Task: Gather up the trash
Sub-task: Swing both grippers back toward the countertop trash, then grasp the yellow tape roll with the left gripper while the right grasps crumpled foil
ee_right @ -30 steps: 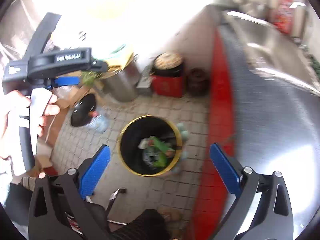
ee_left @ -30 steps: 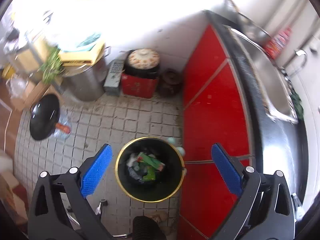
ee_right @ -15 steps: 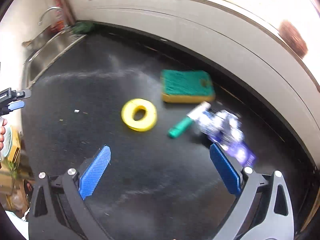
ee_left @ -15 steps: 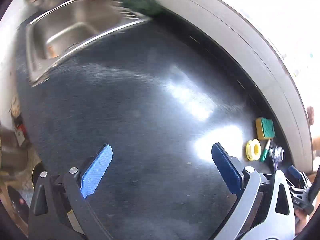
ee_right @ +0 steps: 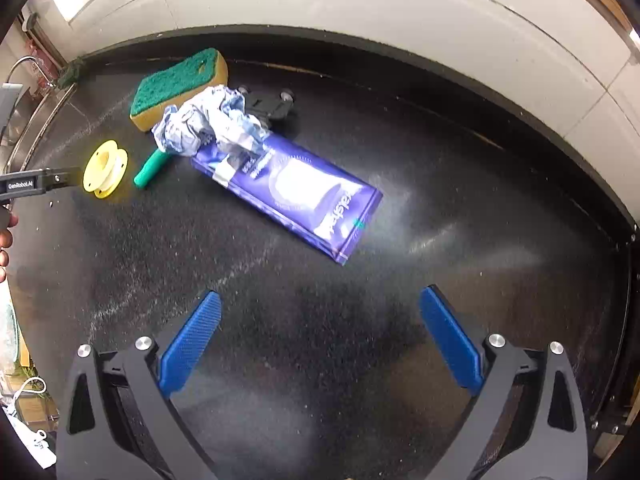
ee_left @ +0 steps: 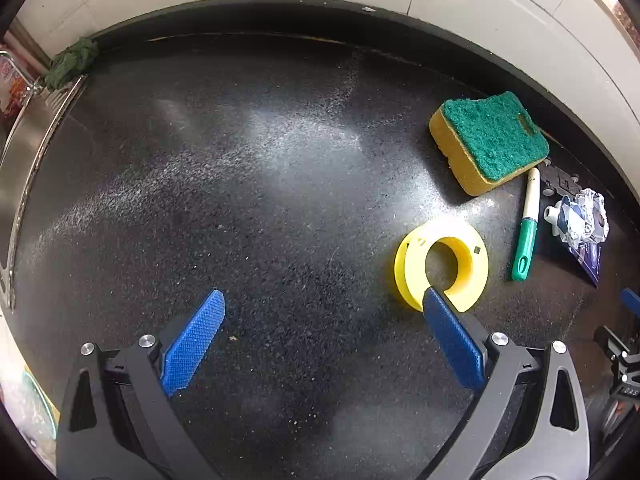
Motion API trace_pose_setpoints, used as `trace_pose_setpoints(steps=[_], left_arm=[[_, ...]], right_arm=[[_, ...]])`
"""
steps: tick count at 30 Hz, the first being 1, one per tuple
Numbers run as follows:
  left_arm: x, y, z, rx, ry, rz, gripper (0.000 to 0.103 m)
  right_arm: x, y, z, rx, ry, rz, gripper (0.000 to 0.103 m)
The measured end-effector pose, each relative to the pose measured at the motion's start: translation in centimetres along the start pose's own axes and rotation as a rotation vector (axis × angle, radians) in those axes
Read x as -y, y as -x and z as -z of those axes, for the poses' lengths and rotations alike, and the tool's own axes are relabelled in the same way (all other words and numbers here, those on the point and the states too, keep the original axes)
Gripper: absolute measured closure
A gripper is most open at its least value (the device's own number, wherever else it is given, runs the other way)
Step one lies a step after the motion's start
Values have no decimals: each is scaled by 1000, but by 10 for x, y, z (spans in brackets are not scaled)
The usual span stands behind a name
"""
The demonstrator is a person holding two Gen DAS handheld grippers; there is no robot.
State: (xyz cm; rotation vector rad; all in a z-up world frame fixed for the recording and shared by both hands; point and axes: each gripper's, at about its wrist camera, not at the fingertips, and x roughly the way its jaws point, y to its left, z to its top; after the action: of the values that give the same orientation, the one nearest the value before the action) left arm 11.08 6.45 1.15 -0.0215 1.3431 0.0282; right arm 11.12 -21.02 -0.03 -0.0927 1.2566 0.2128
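A crumpled purple and white wrapper point(ee_right: 288, 172) lies on the black counter point(ee_right: 360, 340), ahead of my open, empty right gripper point(ee_right: 320, 332); it also shows at the right edge of the left wrist view point(ee_left: 582, 224). A yellow ring spool point(ee_left: 442, 266), a green and white pen point(ee_left: 526, 228) and a green-topped yellow sponge point(ee_left: 488, 140) lie beside it. My left gripper point(ee_left: 324, 332) is open and empty, its right fingertip just in front of the spool.
A steel sink point(ee_left: 16, 168) sits at the counter's left end, with a green rag point(ee_left: 72, 62) at its corner. A white tiled wall point(ee_right: 360, 12) runs behind the counter. A small black object point(ee_right: 268, 104) lies behind the wrapper.
Both grippers have swung from the trash bin on the floor up over the counter. They have since moved closer to the spool, pen, sponge and wrapper. Both stay open.
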Motion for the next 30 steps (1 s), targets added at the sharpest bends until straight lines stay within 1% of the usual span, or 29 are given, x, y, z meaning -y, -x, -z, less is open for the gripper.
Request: trace_pose_setpoints(steps=[4,8,10,12,16,18,19,20,21,23,24,25,26,27,28,29,30], left_arm=[[2,-3,-15,20,-12,-19,7],[4,-4,-29,8,-28,-26,7],[3,0,-32,18,-24,6,7],[2,2,-38,32,-26,3,7],[8,-9,-47,-6,-55,-23,7],[12,-20,-52,-35,-80,-42,7],[17,-25,-52,-45,-92,-46,7],[19,-30,-52,-54,-103,-36,5],[20,-31,-53,-45,-101,-10,6],[21,-32,-55,-20,-104,5,7],[23,-29,-56,14,-125,11,19],[28,-23,-56,45,-142,13,33],[31,-18,-60,57,-154,15,79],[31,-16,-63,40,-151,26,89],[29,-14,-65,23,-121,83,89],[27,-14,-65,12,-111,97,90],[27,-12,-64,16,-120,93,90]], right_arm=[[-4,-3,-35,55,29,-43,7],[-20,-11,-67,60,82,-70,7],[-34,-9,-77,67,105,-86,7],[-42,-11,-86,58,121,-100,7],[-49,-18,-94,19,125,-120,8],[-51,-21,-98,7,118,-125,14],[-51,-23,-100,2,114,-127,20],[-49,-23,-99,-3,107,-136,28],[-47,-24,-99,-10,100,-152,34],[-50,-25,-99,-13,105,-152,54],[-52,-23,-100,-9,114,-142,59],[-53,-22,-99,-8,115,-130,61],[-53,-20,-99,-5,109,-135,62],[-53,-17,-99,1,95,-145,62],[-52,-13,-99,9,87,-145,62],[-51,-9,-98,18,84,-144,62],[-51,-4,-98,27,83,-141,62]])
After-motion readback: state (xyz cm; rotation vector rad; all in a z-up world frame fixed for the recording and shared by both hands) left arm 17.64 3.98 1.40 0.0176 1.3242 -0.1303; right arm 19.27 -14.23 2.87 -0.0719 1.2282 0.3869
